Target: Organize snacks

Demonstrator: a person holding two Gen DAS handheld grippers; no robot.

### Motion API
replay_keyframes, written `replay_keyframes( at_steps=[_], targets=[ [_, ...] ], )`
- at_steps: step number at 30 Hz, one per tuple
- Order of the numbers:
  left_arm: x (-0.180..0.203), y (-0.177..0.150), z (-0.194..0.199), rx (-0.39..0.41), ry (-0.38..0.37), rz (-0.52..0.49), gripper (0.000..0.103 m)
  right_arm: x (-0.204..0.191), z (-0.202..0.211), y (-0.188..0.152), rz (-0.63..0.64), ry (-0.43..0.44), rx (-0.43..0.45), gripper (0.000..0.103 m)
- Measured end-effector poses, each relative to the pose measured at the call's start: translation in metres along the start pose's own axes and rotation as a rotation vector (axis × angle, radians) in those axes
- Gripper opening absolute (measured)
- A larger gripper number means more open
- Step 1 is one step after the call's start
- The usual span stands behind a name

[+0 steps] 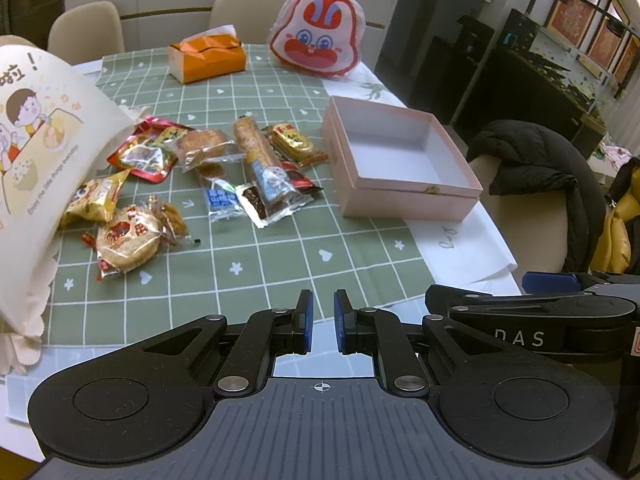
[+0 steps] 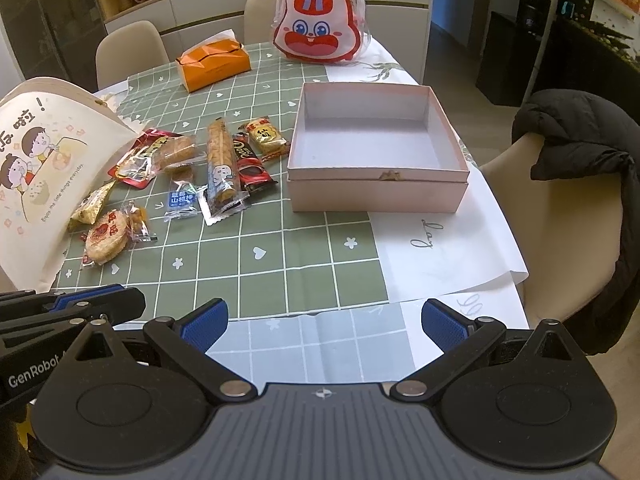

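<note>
1. The open pink cardboard box (image 2: pixel 378 160) is sitting on the counter (image 2: pixel 280 264), straddling the right edge of the green checked tablecloth (image 2: pixel 260 240) and a white paper sheet (image 2: pixel 440 248).
2. The wrapped snacks are lying in a loose scatter left of the pink box: a long biscuit stick packet (image 2: pixel 220 164), a dark red chocolate packet (image 2: pixel 252 168) and a small golden cracker packet (image 2: pixel 266 136) nearest it, a round rice cracker packet (image 2: pixel 105 238) and a small blue sachet (image 2: pixel 182 200) farther left.
3. A cream cartoon-printed tote bag (image 2: pixel 36 168) is lying beyond the snacks, farthest left of the box, at the counter's left edge.
4. Behind the box, an orange tissue box (image 2: pixel 214 62) and a red-and-white rabbit-face bag (image 2: pixel 318 24) are standing near the far edge.
5. A wide bare stretch of cloth is lying between the box's front wall and the counter's near edge.
6. A beige chair draped with a black jacket (image 2: pixel 580 140) is standing just right of the box, off the counter.
7. The left gripper (image 1: pixel 323 322) is hovering low over the near edge, fingers (image 1: pixel 306 320) nearly together, holding nothing.
8. The right gripper (image 2: pixel 324 326) is hovering beside it, closer to the box, fingers (image 2: pixel 204 326) spread wide and holding nothing.
</note>
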State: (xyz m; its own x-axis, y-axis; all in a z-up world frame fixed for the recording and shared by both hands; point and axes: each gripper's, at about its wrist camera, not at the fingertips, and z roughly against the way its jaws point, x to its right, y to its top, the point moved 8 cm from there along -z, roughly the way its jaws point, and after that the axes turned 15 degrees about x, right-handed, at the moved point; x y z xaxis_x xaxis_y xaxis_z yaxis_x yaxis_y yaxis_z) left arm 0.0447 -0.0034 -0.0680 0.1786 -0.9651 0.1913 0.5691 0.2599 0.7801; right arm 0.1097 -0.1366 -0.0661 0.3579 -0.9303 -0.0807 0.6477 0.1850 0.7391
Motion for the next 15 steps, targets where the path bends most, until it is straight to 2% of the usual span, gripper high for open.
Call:
replay_keyframes(
  at_steps=[8,15],
  targets=[
    [-0.006,0.0,-0.003,-0.005,0.001,0.012,0.014,-0.004,-0.003,0.0,0.002,-0.003,-0.007,0.103],
    [-0.029,-0.004,-0.013,-0.036,0.028,0.065,0.014,-0.012,-0.013,-0.001,0.015,-0.012,-0.018,0.103]
  ],
)
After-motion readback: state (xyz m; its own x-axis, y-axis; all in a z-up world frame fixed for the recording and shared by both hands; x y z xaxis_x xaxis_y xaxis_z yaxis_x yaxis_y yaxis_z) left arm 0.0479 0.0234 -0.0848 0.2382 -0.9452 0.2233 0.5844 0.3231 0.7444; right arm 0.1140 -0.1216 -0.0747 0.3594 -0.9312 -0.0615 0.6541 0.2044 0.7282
